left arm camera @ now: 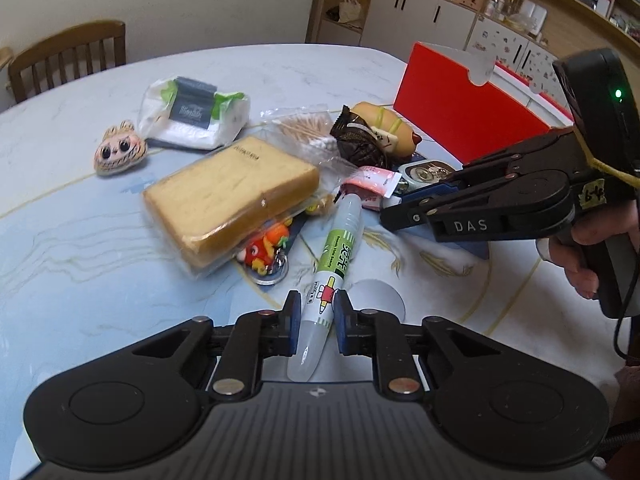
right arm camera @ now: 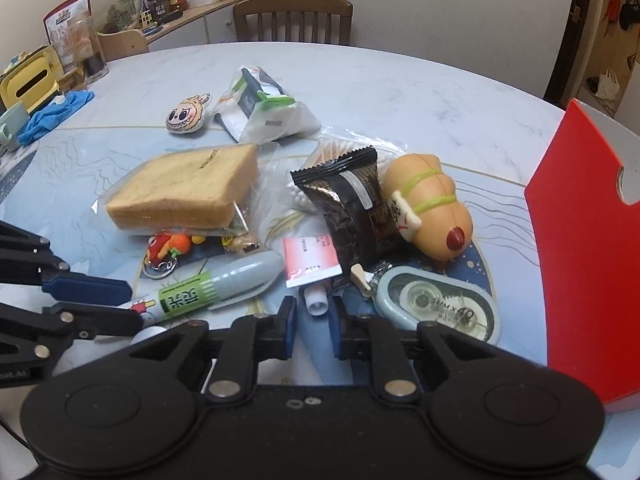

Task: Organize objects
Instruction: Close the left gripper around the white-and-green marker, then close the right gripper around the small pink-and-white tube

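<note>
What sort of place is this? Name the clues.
Probably a home dining room: a round table with a wooden chair at it, and wall shelves full of household clutter.

The bench [right arm camera: 400, 76] lies bare along its far side, behind the plush face [right arm camera: 188, 115] and tissue pack [right arm camera: 266, 110], and at the near left of the bread [left arm camera: 230, 196]. The middle is crowded: bread, cotton swabs [left arm camera: 308, 132], dark sachet [right arm camera: 352, 208], hot-dog toy [right arm camera: 430, 208] and correction tape [right arm camera: 438, 304] lie touching or overlapping. A red box [right arm camera: 588, 272] stands upright and walls off the right edge. The marker [left arm camera: 332, 264] lies across the near gap, beside the keyring toy [left arm camera: 266, 250]. The right tool [left arm camera: 394, 214] reaches in over the pile from the right.
</note>
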Tool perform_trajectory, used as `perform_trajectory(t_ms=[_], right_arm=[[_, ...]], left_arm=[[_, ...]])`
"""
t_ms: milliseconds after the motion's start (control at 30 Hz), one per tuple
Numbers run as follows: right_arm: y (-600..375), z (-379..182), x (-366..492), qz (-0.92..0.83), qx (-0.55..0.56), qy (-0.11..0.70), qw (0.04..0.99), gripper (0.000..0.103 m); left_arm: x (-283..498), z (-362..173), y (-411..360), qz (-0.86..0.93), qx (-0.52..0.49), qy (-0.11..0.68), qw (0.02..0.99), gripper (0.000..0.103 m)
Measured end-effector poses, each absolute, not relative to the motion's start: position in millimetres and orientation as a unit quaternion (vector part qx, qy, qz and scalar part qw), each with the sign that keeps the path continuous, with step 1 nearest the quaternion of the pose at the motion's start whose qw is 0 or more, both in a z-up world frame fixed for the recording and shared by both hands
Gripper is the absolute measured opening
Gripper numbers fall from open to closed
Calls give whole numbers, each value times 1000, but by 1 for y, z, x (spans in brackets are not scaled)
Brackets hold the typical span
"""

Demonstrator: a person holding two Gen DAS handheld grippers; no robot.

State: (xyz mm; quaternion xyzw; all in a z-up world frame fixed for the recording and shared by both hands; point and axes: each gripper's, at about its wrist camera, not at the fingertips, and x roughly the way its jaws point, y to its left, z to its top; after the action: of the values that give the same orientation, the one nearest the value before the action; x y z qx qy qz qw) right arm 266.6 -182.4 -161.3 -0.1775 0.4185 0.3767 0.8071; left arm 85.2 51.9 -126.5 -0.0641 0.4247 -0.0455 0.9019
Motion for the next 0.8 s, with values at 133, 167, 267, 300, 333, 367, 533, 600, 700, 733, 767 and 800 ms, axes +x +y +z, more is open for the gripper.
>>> perform_trajectory(t_ms=[133,167,267,300,333,367,533,600,700,733,767,800], right_arm=[[-180,-161,272,374,-179,421,807,18],[-179,-161,273,374,-180,421,806,18],[-176,-162,276,375,-184,419,806,18],[-175,-162,277,376,-185,418,806,18],[-174,-162,277,377,-186,417,806,18],[-173,-163,278,377,-187,416,806,18],[-169,-163,279,386,-189,410,805,18],[-170,-163,277,388,-188,408,805,17],[-174,-159,275,382,-180,404,812,14],[-177,-158,275,380,-170,407,813,12],[-181,-156,274,378,-160,409,815,11],[-184,-155,273,378,-151,411,816,10]], left_arm=[[96,-127,43,-39,-37,425,904,18],[99,-128,41,-40,-29,427,903,19],[107,-133,34,-41,-7,435,899,25],[108,-133,32,-44,0,434,900,29],[110,-134,30,-47,4,434,900,33],[112,-134,28,-47,7,434,900,34],[123,-135,22,-40,16,437,899,35],[125,-134,22,-37,8,439,898,28],[125,-133,25,-32,-4,442,897,19],[124,-133,26,-31,-8,442,897,18],[123,-133,25,-30,-10,442,896,18],[121,-132,25,-30,-15,443,896,17]])
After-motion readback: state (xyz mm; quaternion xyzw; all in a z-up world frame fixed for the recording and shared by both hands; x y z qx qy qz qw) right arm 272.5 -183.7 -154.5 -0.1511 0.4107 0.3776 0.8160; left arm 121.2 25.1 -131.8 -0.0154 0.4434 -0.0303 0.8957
